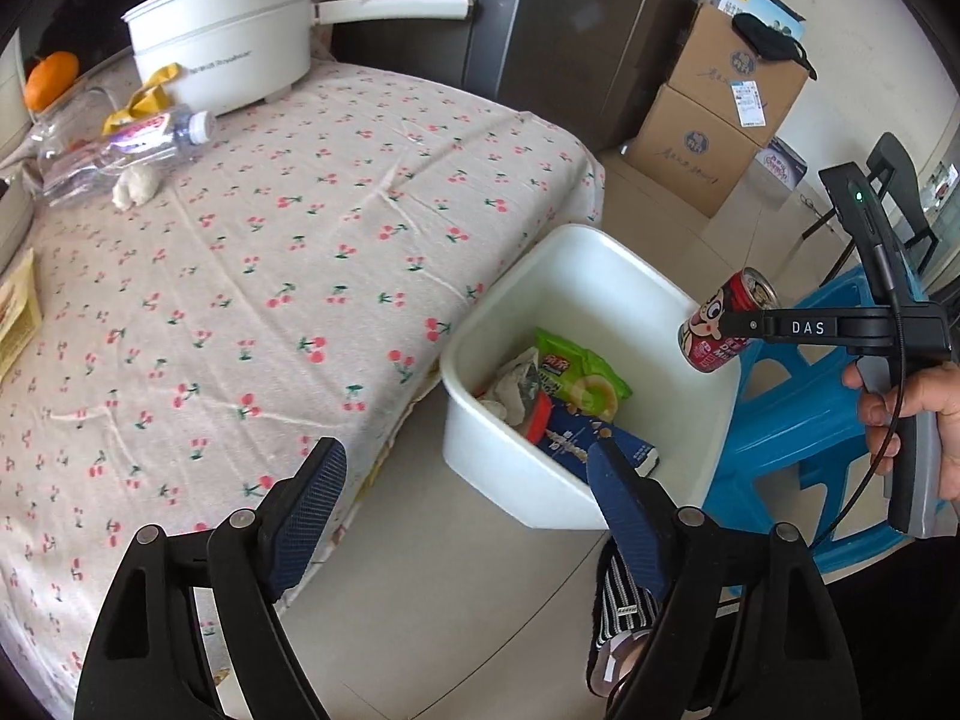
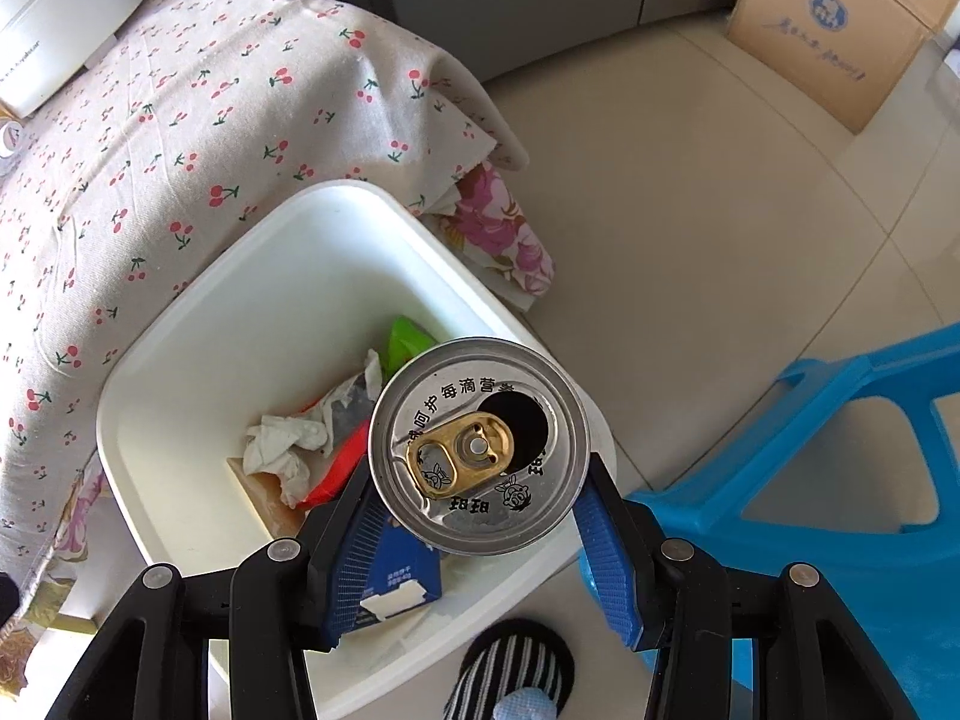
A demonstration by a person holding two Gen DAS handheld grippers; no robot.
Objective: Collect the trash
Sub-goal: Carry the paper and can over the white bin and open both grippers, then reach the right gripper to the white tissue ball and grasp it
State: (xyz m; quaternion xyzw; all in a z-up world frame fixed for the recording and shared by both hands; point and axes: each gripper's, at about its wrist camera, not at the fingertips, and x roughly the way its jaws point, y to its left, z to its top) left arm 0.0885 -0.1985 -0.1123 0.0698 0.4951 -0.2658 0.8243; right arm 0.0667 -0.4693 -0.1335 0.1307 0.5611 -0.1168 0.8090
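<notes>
While right claw (image 2: 474, 516) grips can (image 2: 478, 447), bin (image 2: 180, 372) floor partly hidden.

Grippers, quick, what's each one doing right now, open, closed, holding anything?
Left gripper: open, holding nothing.
Right gripper: closed on the red drink can, held over the white bin.

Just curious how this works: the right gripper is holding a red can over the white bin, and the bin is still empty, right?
Not quite. The right gripper does hold the red can over the white bin, but the bin already contains trash: a green wrapper, crumpled tissue and a blue carton. Both views show it.
</notes>
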